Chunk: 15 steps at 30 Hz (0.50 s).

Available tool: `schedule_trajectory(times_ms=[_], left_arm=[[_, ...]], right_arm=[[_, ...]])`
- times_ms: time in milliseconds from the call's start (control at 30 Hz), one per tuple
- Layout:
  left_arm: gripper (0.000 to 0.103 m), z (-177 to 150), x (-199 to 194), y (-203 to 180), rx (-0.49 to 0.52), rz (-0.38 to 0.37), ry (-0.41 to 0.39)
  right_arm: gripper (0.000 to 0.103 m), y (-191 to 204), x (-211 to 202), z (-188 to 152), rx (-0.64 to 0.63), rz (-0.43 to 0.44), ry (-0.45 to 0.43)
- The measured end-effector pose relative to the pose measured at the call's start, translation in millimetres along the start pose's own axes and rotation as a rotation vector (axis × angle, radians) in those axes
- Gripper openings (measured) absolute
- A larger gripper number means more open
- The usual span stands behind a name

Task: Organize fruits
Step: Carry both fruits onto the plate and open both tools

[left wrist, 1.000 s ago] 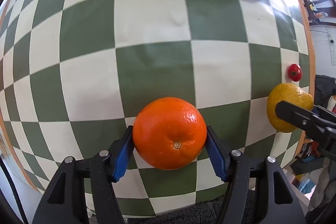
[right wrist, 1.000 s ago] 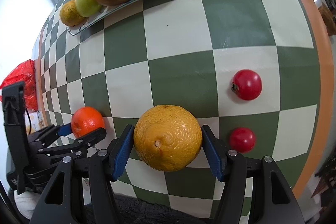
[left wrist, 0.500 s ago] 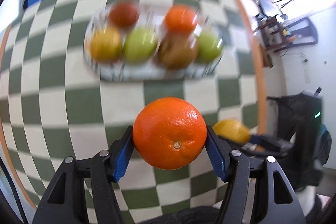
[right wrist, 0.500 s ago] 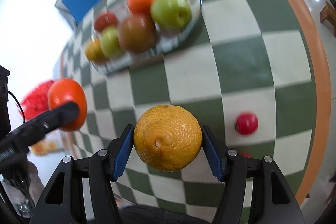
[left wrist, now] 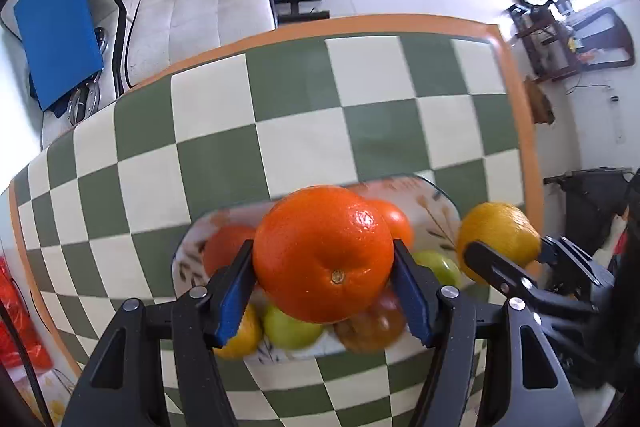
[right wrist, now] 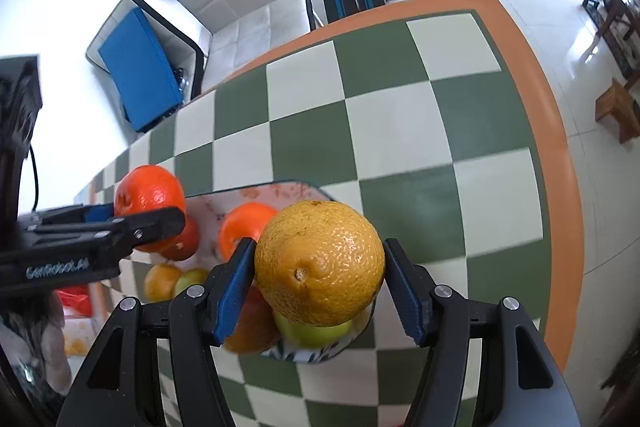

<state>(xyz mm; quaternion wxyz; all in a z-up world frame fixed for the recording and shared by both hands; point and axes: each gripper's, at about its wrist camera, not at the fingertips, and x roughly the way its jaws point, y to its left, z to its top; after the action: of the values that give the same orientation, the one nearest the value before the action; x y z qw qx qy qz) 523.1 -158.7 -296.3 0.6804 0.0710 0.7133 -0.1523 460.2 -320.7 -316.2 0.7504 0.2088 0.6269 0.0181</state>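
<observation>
bright orange (left wrist: 323, 253), glossy and pebbled, small brown navel facing the camera, clamped between the two blue pads of the left gripper (left wrist: 323, 283), squeezed at its left and right sides and bulging forward past the fingertips. held in the air above the plate (left wrist: 434, 205), a pale oval dish with leaf prints resting on the green-and-cream checked table (left wrist: 224, 131). on the plate beneath: another orange (left wrist: 394, 217), a reddish fruit (left wrist: 224, 247), two green apples (left wrist: 290, 327), a yellowish citrus (left wrist: 244, 339) and a brownish fruit (left wrist: 372, 327), partly blurred. duller yellow-orange citrus (right wrist: 319, 263), rough and dimpled, dark stem scar facing the camera, gripped the same way between the blue pads of the right gripper (right wrist: 319, 285), pinched at both sides. hanging over the near right end of the plate (right wrist: 288, 191), directly above a green apple (right wrist: 316, 333). in the left wrist view, seen just beside the plate's right rim. both fruits level with one another, apart, not touching anything on the plate.
</observation>
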Motion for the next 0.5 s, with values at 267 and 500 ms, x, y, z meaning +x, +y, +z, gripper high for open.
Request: schedule_trajectory(times_ms=[267,500], left_arm=[[0.063,21,45,9,0.025,0.055,0.117],[0.063,15,47,18,0.000,0.038,0.144]], right_arm=[[0.066,3,27,10,-0.072,-0.052,0.022],[0.067,6,38,2,-0.098,-0.013,0.073]])
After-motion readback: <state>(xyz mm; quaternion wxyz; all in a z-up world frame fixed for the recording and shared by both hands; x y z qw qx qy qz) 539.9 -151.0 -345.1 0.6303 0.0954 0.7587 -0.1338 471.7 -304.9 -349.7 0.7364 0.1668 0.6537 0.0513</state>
